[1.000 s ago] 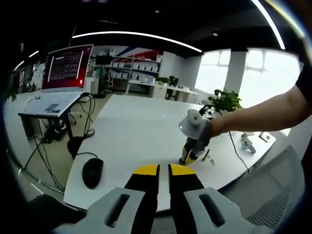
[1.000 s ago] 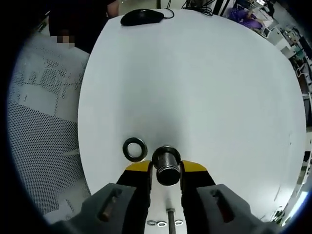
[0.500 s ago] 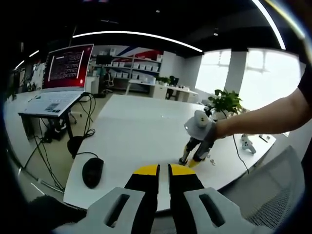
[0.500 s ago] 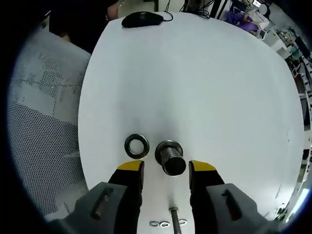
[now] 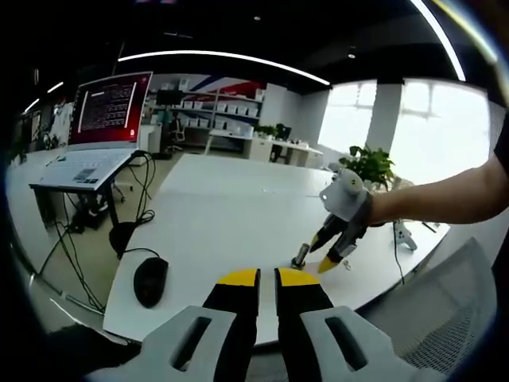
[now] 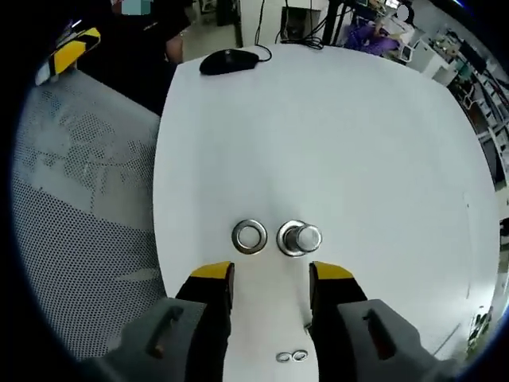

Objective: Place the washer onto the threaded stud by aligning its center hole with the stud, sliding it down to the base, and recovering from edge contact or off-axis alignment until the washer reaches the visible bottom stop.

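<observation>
In the right gripper view, the right gripper (image 6: 270, 274) hung above the white table (image 6: 358, 135) with its yellow-tipped jaws spread apart and nothing between them. The threaded stud (image 6: 299, 238) stood upright on the table just beyond the jaw tips, seen almost end-on. A washer (image 6: 250, 236) lay flat on the table just beside the stud, to its left in that view and apart from it; it was not on the stud. Two small rings (image 6: 291, 356) lay on the table between the jaws, nearer the camera. A black mouse (image 6: 228, 60) sat at the table's far edge, and a mesh chair back (image 6: 79, 231) stood alongside the table.

In the left gripper view, the left gripper (image 5: 267, 277) had its jaws pressed together, holding nothing, and was well apart from the work. A person's hand held the right gripper (image 5: 332, 251) tilted over the stud (image 5: 300, 259). A laptop (image 5: 97, 131) stood open on a separate stand.
</observation>
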Demonstrator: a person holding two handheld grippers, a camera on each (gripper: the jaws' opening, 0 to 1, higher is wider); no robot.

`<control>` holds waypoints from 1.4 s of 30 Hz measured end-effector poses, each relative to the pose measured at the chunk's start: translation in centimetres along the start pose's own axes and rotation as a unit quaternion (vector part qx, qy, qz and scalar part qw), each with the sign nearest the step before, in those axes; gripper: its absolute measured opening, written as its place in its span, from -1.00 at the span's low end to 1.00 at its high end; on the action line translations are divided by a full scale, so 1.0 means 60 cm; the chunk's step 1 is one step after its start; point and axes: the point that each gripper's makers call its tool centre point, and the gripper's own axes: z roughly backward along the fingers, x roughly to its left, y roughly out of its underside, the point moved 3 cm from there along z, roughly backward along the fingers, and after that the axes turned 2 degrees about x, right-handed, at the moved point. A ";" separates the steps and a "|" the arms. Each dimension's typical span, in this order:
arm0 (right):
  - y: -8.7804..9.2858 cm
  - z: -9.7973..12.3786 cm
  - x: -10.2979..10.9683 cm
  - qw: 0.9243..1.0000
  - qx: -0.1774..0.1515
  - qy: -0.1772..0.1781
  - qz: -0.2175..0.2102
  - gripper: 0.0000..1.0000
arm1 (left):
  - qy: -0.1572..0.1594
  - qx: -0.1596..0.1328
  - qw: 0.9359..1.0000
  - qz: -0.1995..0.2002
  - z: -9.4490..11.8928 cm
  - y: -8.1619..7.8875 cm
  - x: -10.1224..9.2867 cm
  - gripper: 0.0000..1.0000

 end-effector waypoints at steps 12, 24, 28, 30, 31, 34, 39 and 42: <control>0.009 -0.027 0.040 1.000 0.006 -0.021 -0.015 -0.22 | -0.001 -0.001 1.000 0.001 0.001 0.000 0.000 -0.89; -0.008 -0.053 0.044 0.999 0.010 -0.024 -0.037 -0.22 | -0.001 -0.003 1.000 0.002 0.001 -0.001 0.000 -0.88; -0.012 -0.062 0.051 0.999 0.013 -0.025 -0.044 -0.22 | -0.001 -0.003 1.000 0.002 0.001 -0.001 0.001 -0.88; -0.018 -0.067 0.045 0.999 0.010 -0.013 -0.035 -0.25 | -0.001 -0.003 1.000 0.002 0.001 -0.001 0.001 -0.89; -0.021 -0.068 0.047 0.999 0.009 -0.012 -0.032 -0.27 | -0.001 -0.003 1.000 0.002 0.001 -0.001 0.001 -0.89; -0.022 -0.073 0.039 1.000 0.021 0.011 -0.009 -0.32 | 0.000 -0.002 1.000 0.002 0.001 -0.001 0.001 -0.89; -0.024 -0.075 0.038 0.999 0.030 -0.002 -0.014 -0.32 | 0.000 -0.001 1.000 0.001 0.001 -0.001 0.000 -0.89; -0.026 -0.076 0.040 0.999 0.036 0.000 -0.011 -0.32 | 0.000 -0.002 1.000 0.001 0.001 -0.001 0.000 -0.89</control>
